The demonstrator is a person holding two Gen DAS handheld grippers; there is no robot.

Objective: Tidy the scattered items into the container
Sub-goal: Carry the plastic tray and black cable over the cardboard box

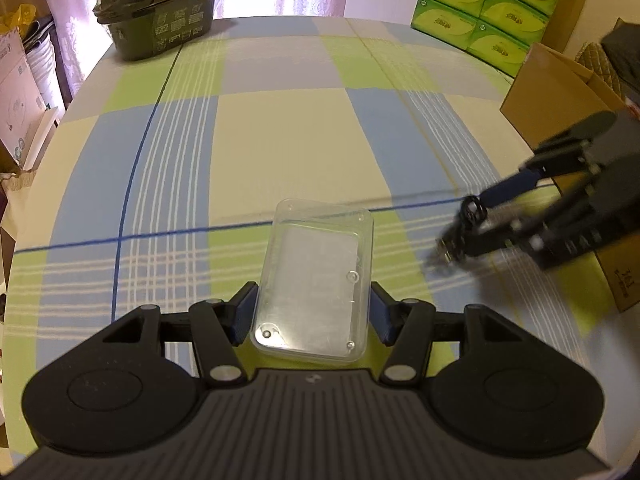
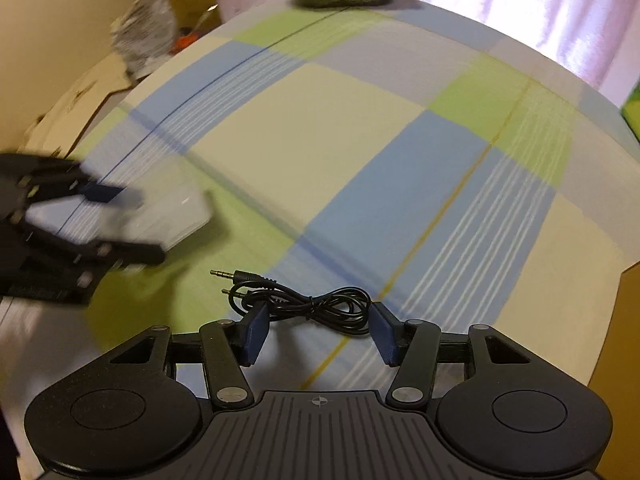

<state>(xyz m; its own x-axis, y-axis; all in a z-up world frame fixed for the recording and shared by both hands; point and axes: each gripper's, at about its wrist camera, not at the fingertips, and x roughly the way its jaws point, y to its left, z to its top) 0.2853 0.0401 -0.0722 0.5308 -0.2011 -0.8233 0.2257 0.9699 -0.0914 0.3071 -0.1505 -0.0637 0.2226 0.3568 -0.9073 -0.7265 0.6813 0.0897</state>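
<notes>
A clear plastic container point(image 1: 312, 276) sits between the blue pads of my left gripper point(image 1: 314, 312), which is shut on its two long sides, just above the checked tablecloth point(image 1: 280, 140). The container looks empty. My right gripper point(image 2: 318, 320) holds a bundled black audio cable point(image 2: 304, 300) stretched between its pads, with the jack plugs point(image 2: 224, 274) sticking out to the left. In the left wrist view the right gripper point(image 1: 468, 224) is blurred, to the right of the container, with the cable point(image 1: 472, 208) at its tips. The right wrist view shows the left gripper point(image 2: 136, 224) and container point(image 2: 180, 216) blurred at left.
A dark green wrapped basket point(image 1: 160, 12) stands at the table's far left. Stacked green tissue boxes point(image 1: 484, 12) are at the far right. An open cardboard box point(image 1: 560, 92) sits at the right edge, behind the right gripper. Bags and boxes crowd the floor to the left.
</notes>
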